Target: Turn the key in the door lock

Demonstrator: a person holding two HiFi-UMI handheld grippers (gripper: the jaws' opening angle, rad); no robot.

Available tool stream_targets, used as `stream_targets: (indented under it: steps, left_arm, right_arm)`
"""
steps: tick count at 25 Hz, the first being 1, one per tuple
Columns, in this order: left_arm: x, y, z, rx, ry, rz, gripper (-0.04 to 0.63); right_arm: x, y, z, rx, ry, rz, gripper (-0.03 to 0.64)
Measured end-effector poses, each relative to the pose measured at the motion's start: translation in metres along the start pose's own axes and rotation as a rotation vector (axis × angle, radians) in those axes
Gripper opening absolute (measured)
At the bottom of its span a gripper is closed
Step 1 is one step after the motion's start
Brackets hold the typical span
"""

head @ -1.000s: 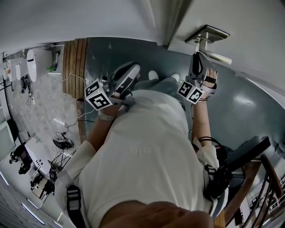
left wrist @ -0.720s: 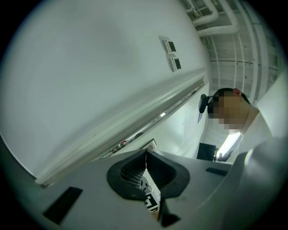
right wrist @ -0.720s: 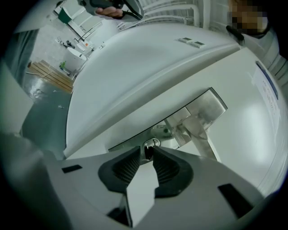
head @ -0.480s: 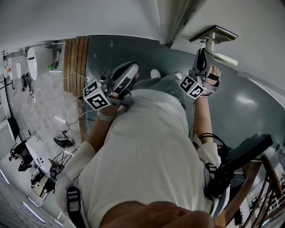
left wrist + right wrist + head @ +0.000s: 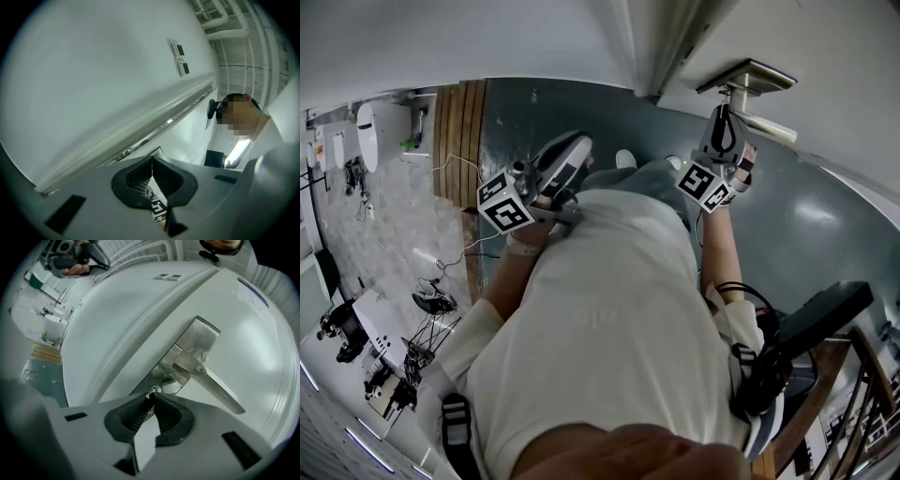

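Observation:
The door's silver lever handle (image 5: 208,378) sits on a metal plate (image 5: 199,338) on the white door (image 5: 243,333). Just below the plate, a small metal key (image 5: 152,391) sticks out of the lock. My right gripper (image 5: 150,400) is shut on the key, its dark pads pinching the key's head. In the head view the right gripper (image 5: 725,117) reaches up under the handle (image 5: 748,82). My left gripper (image 5: 546,173) is held back by the person's chest; in its own view the left gripper (image 5: 151,169) is shut with nothing in it and faces a white wall.
The door frame's edge (image 5: 661,56) runs just left of the handle. Below lies a grey-green floor (image 5: 825,216), with wooden boards (image 5: 455,131) and cables at the left. A dark stand (image 5: 811,323) and a railing are at the lower right.
The right gripper has risen a little closer to the handle and lock, and its marker cube has tilted slightly. The left gripper has stayed almost still.

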State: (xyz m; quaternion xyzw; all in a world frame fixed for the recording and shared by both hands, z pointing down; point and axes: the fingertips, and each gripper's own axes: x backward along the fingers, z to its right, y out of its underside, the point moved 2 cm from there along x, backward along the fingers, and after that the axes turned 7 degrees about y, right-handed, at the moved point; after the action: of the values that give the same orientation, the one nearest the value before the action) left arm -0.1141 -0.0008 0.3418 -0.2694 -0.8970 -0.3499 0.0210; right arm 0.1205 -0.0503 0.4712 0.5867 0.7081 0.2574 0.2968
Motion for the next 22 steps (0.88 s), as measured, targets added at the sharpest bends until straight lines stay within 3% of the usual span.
stream_targets:
  steps: [14, 19, 22]
  left_arm:
    - [0.003, -0.002, 0.0, -0.003, -0.009, 0.011, 0.009]
    - [0.003, -0.002, 0.0, 0.0, -0.011, 0.014, 0.009]
    - [0.003, -0.003, -0.001, 0.003, -0.012, 0.016, 0.009]
  right_arm:
    - [-0.001, 0.007, 0.005, -0.858, -0.12, -0.065, 0.057]
    - [-0.002, 0.01, 0.007, -1.287, -0.185, -0.099, 0.049]
    - [-0.004, 0.009, 0.007, -1.478, -0.218, -0.106, 0.049]
